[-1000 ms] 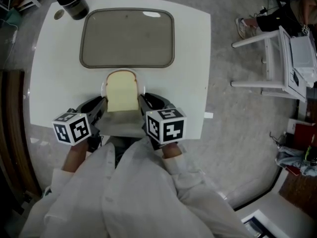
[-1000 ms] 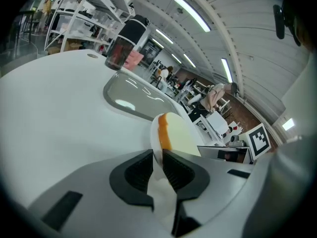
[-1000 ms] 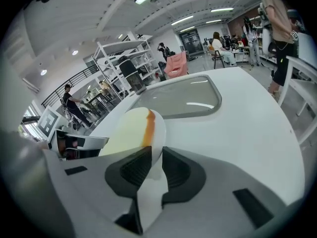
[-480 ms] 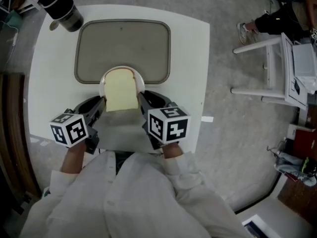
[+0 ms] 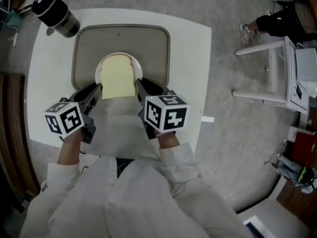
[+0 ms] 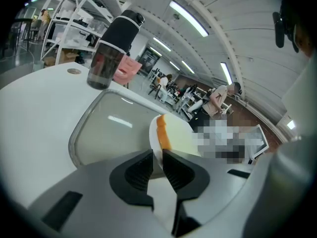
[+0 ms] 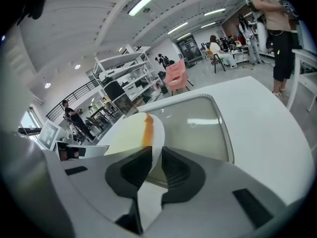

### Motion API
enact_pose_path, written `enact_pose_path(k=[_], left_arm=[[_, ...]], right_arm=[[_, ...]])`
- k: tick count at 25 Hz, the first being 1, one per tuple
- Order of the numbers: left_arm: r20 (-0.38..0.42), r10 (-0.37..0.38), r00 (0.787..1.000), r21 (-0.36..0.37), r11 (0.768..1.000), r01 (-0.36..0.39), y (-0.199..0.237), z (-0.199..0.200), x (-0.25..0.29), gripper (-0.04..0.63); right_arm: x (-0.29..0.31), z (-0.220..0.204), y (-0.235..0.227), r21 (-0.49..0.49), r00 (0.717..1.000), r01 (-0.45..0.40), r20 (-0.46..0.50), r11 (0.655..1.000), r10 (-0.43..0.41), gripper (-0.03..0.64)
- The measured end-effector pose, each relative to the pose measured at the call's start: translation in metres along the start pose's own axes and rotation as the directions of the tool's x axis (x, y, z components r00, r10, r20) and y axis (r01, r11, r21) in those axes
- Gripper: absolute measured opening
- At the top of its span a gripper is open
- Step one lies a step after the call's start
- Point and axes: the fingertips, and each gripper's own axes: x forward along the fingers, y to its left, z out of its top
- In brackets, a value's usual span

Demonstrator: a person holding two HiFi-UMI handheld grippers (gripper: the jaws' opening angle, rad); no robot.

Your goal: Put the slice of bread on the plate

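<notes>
A slice of bread [image 5: 118,77] with a tan crust lies on a round white plate [image 5: 119,56]. The plate hangs over the near part of a grey tray [image 5: 151,46]. My left gripper [image 5: 97,90] is shut on the plate's left rim and my right gripper [image 5: 139,87] is shut on its right rim. The left gripper view has the plate [image 6: 154,135] pinched edge-on in my left gripper [image 6: 157,165], with the bread [image 6: 181,142] on top. The right gripper view has the plate [image 7: 157,133] clamped in my right gripper [image 7: 155,165], the bread [image 7: 126,137] beside it.
The tray rests on a white square table [image 5: 190,58]. A dark bottle [image 5: 53,11] stands at the tray's far left corner. A white chair [image 5: 270,58] and a seated person's legs are off to the right on the floor.
Both grippers have carried the plate with the bread forward, from the table's near edge to above the tray's near part. Both grips are unchanged.
</notes>
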Motion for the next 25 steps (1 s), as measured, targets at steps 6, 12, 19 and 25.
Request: enact_pose_path(k=[6,12,19,25], left_arm=[[0.001,0.01,1.0,0.004,1.0,-0.01,0.011,0.016,0.02,0.066],[-0.006,0.028,1.0,0.022,0.999,-0.028,0.015,0.025,0.032,0.066],[-0.034,0.076,0.997,0.136,0.988,-0.071,0.026,0.034,0.044,0.066],[-0.081,0.118,0.99,0.205,0.974,-0.099,0.028,0.033,0.052,0.066]], right_arm=[[0.02,0.021,-0.011,0.021,1.0,0.009,0.021,1.0,-0.01,0.066],[0.03,0.027,-0.02,0.025,1.0,0.007,0.021,1.0,-0.007,0.066],[0.042,0.03,-0.025,-0.032,0.999,0.032,0.025,0.999,-0.031,0.067],[0.044,0.03,-0.029,-0.093,0.998,0.068,0.02,0.993,-0.067,0.067]])
